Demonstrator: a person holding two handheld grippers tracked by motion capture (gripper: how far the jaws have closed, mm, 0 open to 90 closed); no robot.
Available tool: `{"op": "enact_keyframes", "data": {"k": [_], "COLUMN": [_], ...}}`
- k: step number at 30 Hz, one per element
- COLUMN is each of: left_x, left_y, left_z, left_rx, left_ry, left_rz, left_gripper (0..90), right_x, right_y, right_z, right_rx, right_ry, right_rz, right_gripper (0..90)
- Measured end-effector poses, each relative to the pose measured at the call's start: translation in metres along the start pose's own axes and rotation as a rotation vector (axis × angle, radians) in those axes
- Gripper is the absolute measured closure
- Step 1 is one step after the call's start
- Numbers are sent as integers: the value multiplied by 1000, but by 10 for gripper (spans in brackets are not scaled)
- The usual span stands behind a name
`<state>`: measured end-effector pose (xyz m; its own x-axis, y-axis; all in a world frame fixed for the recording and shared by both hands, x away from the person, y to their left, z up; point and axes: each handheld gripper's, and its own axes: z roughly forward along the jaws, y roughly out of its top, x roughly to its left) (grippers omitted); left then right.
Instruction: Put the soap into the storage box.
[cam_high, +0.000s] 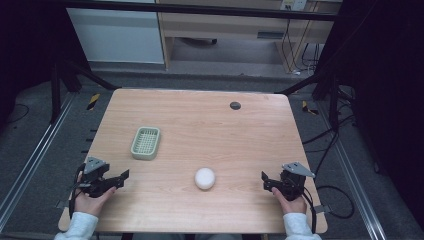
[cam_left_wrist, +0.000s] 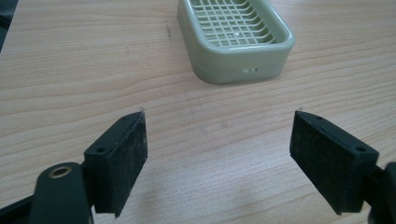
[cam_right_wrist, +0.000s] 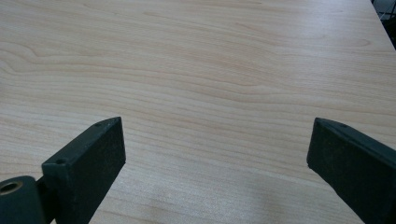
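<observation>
I take the white soap bar (cam_high: 205, 178) as my landmark: it lies alone on the wooden table (cam_high: 200, 120), near the front edge and roughly centred. The green soap dish (cam_high: 145, 143) sits behind it and off to its left, well apart, its slatted floor empty, so I judge the bar is meant to go in there. I hold both tools low at the front corners, one on each side of the bar, likely as a resting stance that leaves the bar and dish unobstructed. My left gripper (cam_high: 118, 179) sits well left of the bar, jaws spread wide and holding nothing; its own view looks straight at the dish (cam_left_wrist: 236, 39). My right gripper (cam_high: 265, 181) sits well right of the bar, jaws equally wide, over bare wood, touching nothing.
</observation>
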<state>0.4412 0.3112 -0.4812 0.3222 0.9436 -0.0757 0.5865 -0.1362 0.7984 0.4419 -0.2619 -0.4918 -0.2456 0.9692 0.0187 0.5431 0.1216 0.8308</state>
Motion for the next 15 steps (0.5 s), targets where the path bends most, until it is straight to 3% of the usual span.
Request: {"op": "enact_keyframes", "data": {"k": [9, 15], "left_x": [-8, -12], "left_y": [5, 8], "left_z": [-7, -8], "left_rx": [-41, -50], "left_ry": [-38, -52], "left_rz": [-25, -14], "left_gripper": [201, 202], "right_x": [0, 1], "right_y": [0, 0], "right_z": [1, 3], "right_rx": [10, 18], "right_ry": [-3, -2], "right_rz": [-5, -13], "right_gripper": [47, 47]}}
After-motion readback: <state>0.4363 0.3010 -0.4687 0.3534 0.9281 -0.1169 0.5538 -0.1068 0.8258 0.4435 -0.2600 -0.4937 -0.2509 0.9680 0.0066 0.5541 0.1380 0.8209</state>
